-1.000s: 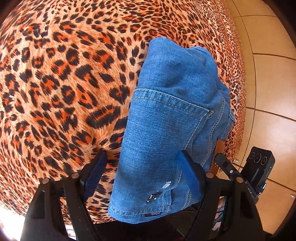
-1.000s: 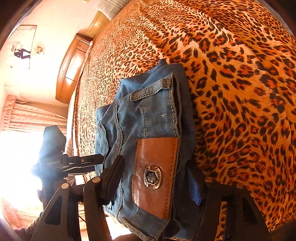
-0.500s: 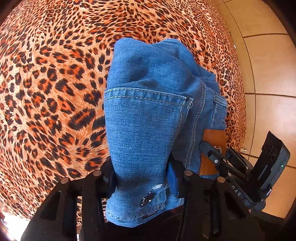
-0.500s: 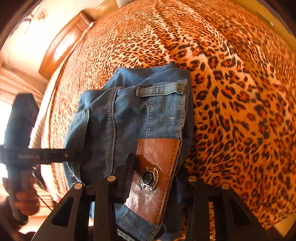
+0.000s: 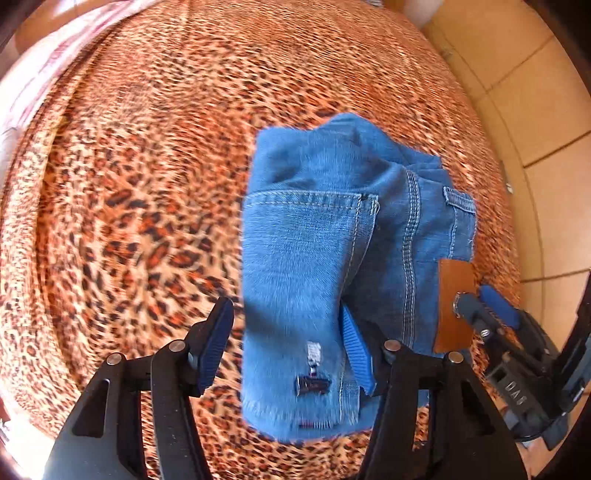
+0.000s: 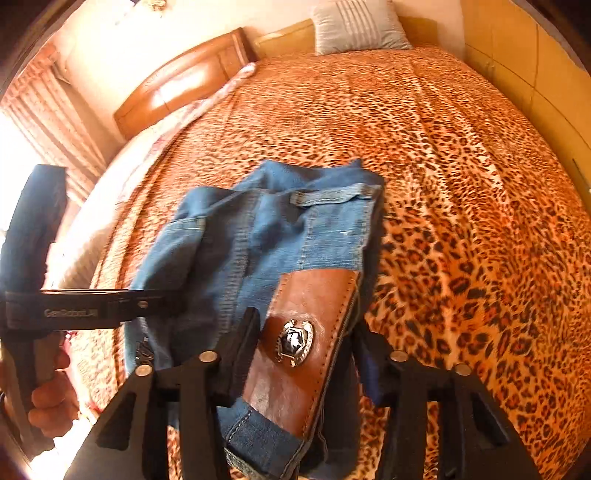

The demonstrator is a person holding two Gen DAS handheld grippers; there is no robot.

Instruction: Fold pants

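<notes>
Folded blue jeans (image 5: 317,258) lie on a leopard-print bedspread (image 5: 129,221), back pocket up. My left gripper (image 5: 288,350) is open, its fingers either side of the jeans' near edge. In the right wrist view the jeans (image 6: 258,240) show a brown leather patch (image 6: 306,332) with a metal badge. My right gripper (image 6: 303,354) is open with its fingers astride the patch end. The right gripper also shows in the left wrist view (image 5: 491,306) at the patch (image 5: 454,302).
The bed's edge and tan tiled floor (image 5: 535,110) lie to the right in the left wrist view. A wooden headboard (image 6: 184,85) and a striped pillow (image 6: 358,26) stand at the far end. The left gripper's body and hand (image 6: 48,317) sit left of the jeans.
Both grippers have opened and let go of the jeans. Both have drawn back, so more of the bed shows. The jeans now rest flat on the bedspread.
</notes>
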